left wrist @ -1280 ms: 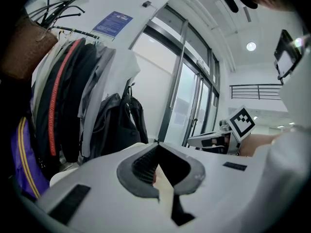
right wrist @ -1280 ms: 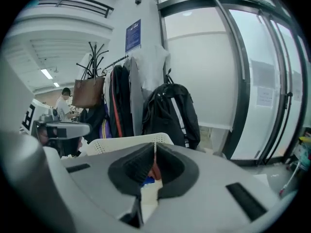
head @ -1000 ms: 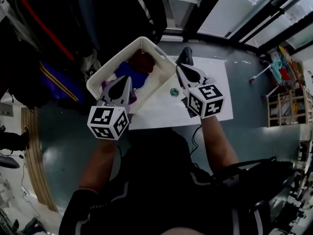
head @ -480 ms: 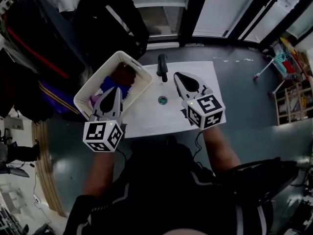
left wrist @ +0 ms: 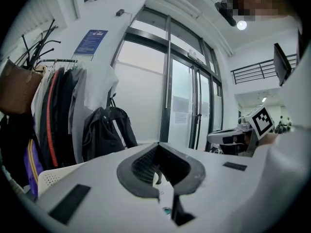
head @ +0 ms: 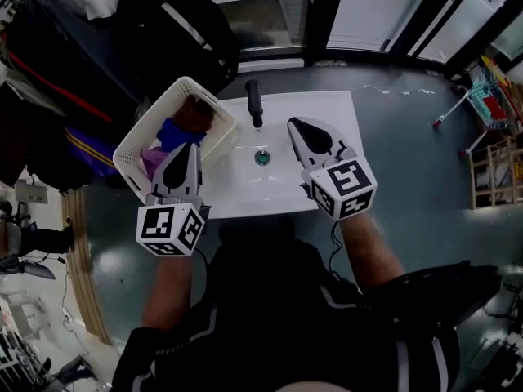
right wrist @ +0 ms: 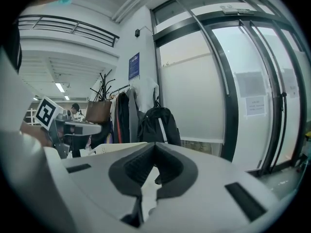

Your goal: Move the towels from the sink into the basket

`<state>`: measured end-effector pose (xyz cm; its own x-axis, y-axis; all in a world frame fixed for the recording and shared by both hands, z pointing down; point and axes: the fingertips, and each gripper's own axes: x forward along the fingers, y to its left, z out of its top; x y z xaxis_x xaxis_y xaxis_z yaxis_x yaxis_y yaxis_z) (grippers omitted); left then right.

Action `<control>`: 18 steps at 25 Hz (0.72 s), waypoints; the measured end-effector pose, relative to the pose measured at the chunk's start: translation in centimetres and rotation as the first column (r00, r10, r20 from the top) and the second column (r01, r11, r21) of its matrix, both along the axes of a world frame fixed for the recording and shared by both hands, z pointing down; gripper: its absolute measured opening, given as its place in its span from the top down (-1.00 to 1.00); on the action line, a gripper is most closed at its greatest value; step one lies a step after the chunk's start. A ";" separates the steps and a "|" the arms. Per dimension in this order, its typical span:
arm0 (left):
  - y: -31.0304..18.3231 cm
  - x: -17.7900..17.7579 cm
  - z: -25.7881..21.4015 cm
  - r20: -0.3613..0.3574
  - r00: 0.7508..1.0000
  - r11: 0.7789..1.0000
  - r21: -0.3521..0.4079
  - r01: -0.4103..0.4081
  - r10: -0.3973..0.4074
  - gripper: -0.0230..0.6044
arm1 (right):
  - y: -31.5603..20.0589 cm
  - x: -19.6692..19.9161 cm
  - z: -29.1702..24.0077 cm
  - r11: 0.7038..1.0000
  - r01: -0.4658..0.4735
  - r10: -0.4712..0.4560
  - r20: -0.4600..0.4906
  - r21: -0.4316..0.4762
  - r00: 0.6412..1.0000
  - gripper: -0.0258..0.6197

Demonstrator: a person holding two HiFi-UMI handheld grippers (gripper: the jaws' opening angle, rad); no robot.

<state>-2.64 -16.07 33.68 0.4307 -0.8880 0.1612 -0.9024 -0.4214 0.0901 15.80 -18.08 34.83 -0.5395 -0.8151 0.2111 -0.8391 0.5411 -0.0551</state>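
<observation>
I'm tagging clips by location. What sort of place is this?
Probably an office or lab lobby rather than a real bathroom: the white sink stands on open floor, near tall glass doors and a coat rack hung with jackets and bags.

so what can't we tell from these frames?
- Head view: the left gripper covers the basket's near corner; the towels are piled, count unclear.
- Head view: the right gripper hides part of the sink.
- Both gripper views: each gripper's own body blocks the sink basin.
</observation>
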 end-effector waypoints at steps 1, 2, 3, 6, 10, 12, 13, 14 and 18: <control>0.2 0.0 -0.1 0.002 1.000 1.000 0.005 -0.003 0.003 0.92 | 0.1 0.0 0.0 1.000 -0.003 0.003 0.001 0.002 1.000 0.90; 0.4 -0.1 -0.1 0.003 1.000 1.000 0.011 -0.007 0.007 0.92 | 0.2 -0.2 0.0 1.000 -0.006 0.006 0.000 0.005 1.000 0.90; 0.6 -0.3 -0.2 0.004 1.000 1.000 0.017 -0.013 0.013 0.92 | 0.4 -0.5 0.0 1.000 -0.010 0.010 -0.001 0.009 1.000 0.90; 1.0 -1.2 -0.7 -0.003 0.999 0.999 0.030 -0.033 0.033 0.92 | 0.9 -1.3 -0.4 0.999 -0.040 0.040 0.003 0.017 0.999 0.90; 1.2 -2.6 -1.7 -0.012 0.998 0.997 0.054 -0.057 0.058 0.92 | 1.7 -2.1 -0.9 0.996 -0.084 0.084 0.012 0.019 0.996 0.90; 1.1 -3.0 -2.0 -0.022 0.997 0.996 0.063 -0.067 0.068 0.92 | 1.8 -2.3 -1.2 0.994 -0.104 0.104 0.003 0.025 0.995 0.90; 1.0 -3.1 -2.0 -0.025 0.997 0.995 0.065 -0.071 0.073 0.92 | 1.8 -2.5 -1.3 0.993 -0.111 0.111 0.000 0.029 0.994 0.90; 1.0 -3.3 -2.0 -0.027 0.997 0.995 0.066 -0.074 0.076 0.92 | 1.8 -2.6 -1.4 0.993 -0.117 0.117 -0.003 0.031 0.993 0.90; 1.1 -3.8 -1.9 -0.038 0.996 0.995 0.064 -0.082 0.084 0.92 | 2.0 -2.9 -1.6 0.991 -0.131 0.132 -0.014 0.037 0.991 0.90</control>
